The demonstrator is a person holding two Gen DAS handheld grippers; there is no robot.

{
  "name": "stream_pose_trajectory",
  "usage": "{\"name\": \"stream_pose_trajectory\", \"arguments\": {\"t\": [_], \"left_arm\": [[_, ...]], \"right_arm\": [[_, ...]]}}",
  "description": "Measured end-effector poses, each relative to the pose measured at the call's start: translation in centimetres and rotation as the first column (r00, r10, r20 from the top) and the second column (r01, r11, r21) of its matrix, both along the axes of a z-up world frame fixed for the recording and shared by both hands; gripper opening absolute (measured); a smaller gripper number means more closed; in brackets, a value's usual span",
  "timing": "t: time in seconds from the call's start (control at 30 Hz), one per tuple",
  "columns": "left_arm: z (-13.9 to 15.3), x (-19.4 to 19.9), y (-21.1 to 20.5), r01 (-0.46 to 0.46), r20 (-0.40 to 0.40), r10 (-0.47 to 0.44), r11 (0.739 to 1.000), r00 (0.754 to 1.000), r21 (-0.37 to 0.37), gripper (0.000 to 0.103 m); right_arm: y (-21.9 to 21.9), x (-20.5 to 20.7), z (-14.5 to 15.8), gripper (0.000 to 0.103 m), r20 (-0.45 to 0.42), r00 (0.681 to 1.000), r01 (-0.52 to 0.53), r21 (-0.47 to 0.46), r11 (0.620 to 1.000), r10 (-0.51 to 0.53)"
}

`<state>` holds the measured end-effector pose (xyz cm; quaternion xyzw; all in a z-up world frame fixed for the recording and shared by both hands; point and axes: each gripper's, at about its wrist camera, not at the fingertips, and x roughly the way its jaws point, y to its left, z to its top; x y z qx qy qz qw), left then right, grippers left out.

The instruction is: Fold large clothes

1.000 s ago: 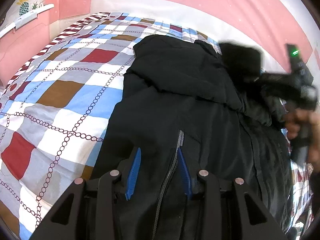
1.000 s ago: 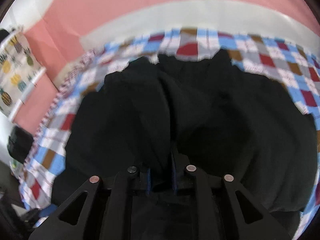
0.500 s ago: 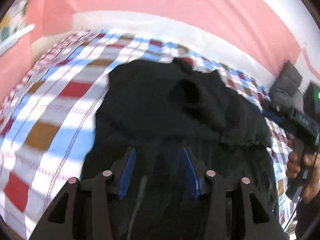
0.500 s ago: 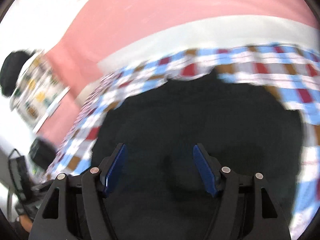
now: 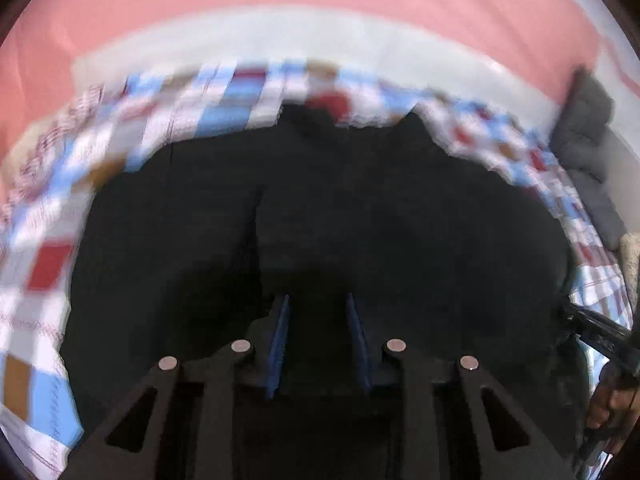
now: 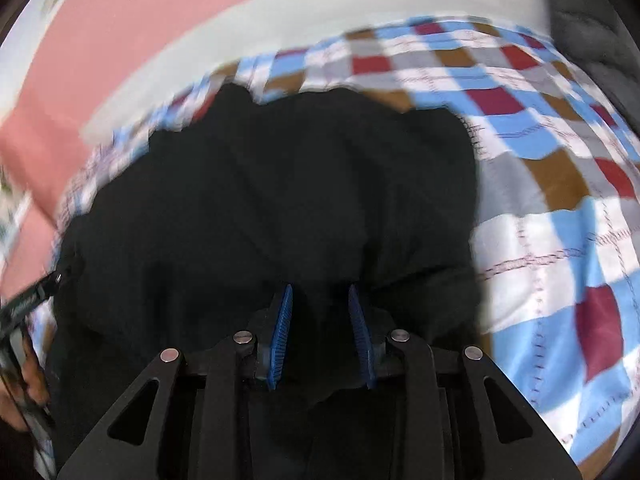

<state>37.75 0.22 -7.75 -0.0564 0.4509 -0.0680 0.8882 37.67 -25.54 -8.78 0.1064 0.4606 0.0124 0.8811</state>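
A large black jacket (image 5: 360, 208) lies spread on a checked bedspread (image 5: 44, 268) and fills the middle of both views. My left gripper (image 5: 318, 336) points down at the jacket's near part; its blue pads are closing, with dark fabric filling the gap between them. In the right wrist view the jacket (image 6: 300, 184) is bunched in folds. My right gripper (image 6: 320, 332) is closing too, and a fold of black fabric sits between its pads and hangs below them. Both views are blurred by motion.
The bedspread (image 6: 560, 160) lies bare to the right of the jacket. A grey padded garment (image 5: 588, 148) rests at the bed's far right. A pink and white wall (image 5: 320, 12) runs behind the bed. A person's hand (image 5: 604, 404) holds the other tool at the right edge.
Both grippers let go, opened wide and swept sideways across the jacket. Now their pads stand much closer together again with fabric between them. The jacket sits more centred in the left view.
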Motion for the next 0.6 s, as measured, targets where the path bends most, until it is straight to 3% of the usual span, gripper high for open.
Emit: {"name": "stream_pose_trajectory", "arguments": {"t": [0.1, 0.23, 0.37, 0.5, 0.6], "left_arm": [[-0.8, -0.6, 0.8, -0.025, 0.017, 0.025, 0.999, 1.000, 0.024, 0.031], [0.6, -1.2, 1.4, -0.034, 0.009, 0.034, 0.999, 0.999, 0.037, 0.030], [4.8, -2.0, 1.6, -0.061, 0.133, 0.056, 0.998, 0.989, 0.035, 0.030], [5.2, 1.4, -0.1, -0.042, 0.155, 0.033, 0.998, 0.987, 0.056, 0.030], [1.5, 4.5, -0.6, -0.044, 0.044, 0.041, 0.996, 0.998, 0.073, 0.030]], "right_arm": [[0.1, -0.1, -0.4, 0.031, 0.006, 0.999, -0.032, -0.021, 0.999, 0.032], [-2.1, -0.6, 2.0, 0.031, 0.066, 0.998, -0.016, 0.019, 1.000, 0.015], [-5.2, 0.4, 5.1, 0.031, 0.178, 0.982, 0.066, 0.018, 0.998, -0.068], [-5.9, 4.5, 3.4, 0.031, 0.107, 0.990, 0.098, -0.012, 0.995, -0.096], [-5.9, 6.8, 0.6, 0.031, 0.013, 0.995, 0.102, -0.018, 0.995, -0.101]]}}
